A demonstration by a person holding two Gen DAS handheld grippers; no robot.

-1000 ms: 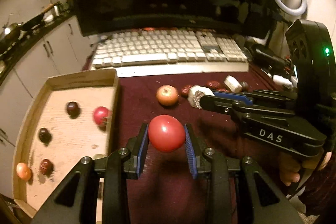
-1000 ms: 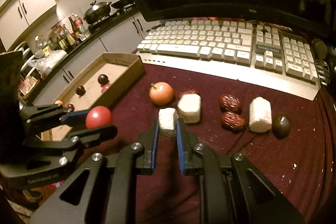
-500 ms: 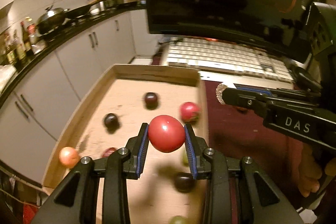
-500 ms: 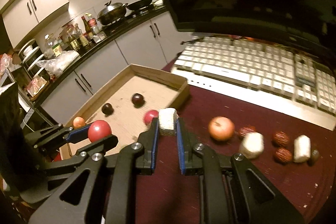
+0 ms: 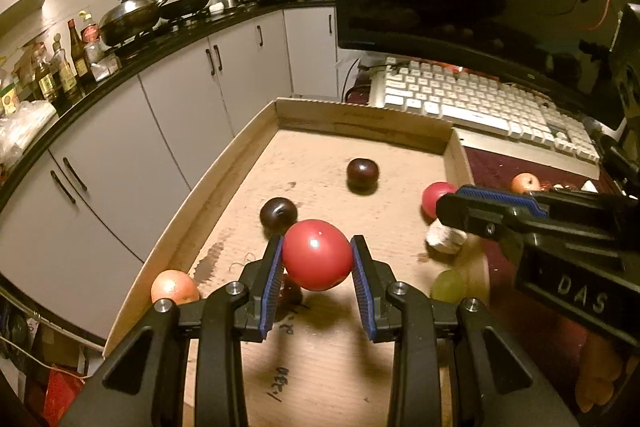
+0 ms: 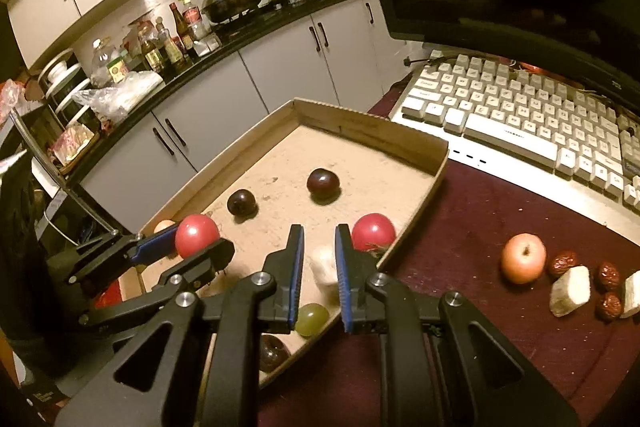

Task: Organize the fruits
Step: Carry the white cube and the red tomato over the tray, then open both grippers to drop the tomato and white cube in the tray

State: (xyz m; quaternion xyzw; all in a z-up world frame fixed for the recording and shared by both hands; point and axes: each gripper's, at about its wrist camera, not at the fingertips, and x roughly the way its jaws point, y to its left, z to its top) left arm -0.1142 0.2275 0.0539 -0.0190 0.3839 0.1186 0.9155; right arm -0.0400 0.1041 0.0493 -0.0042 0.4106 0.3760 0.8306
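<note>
Over the cardboard tray (image 5: 360, 115), the red fruit (image 5: 316, 254) hangs clamped between the left gripper (image 5: 317, 243) pads: round, smooth, glossy, unbruised. A sec ago it was above the maroon cloth, so transport looks done and only lowering and release remain. Right gripper (image 6: 318, 231) has come over the tray too, jaws closed narrow on a white chunk (image 6: 323, 263) that's blurred and low in the grip, poss. slipping. Dark plums (image 5: 362, 173), a green grape (image 5: 448, 285) etc. already lie inside.
</note>
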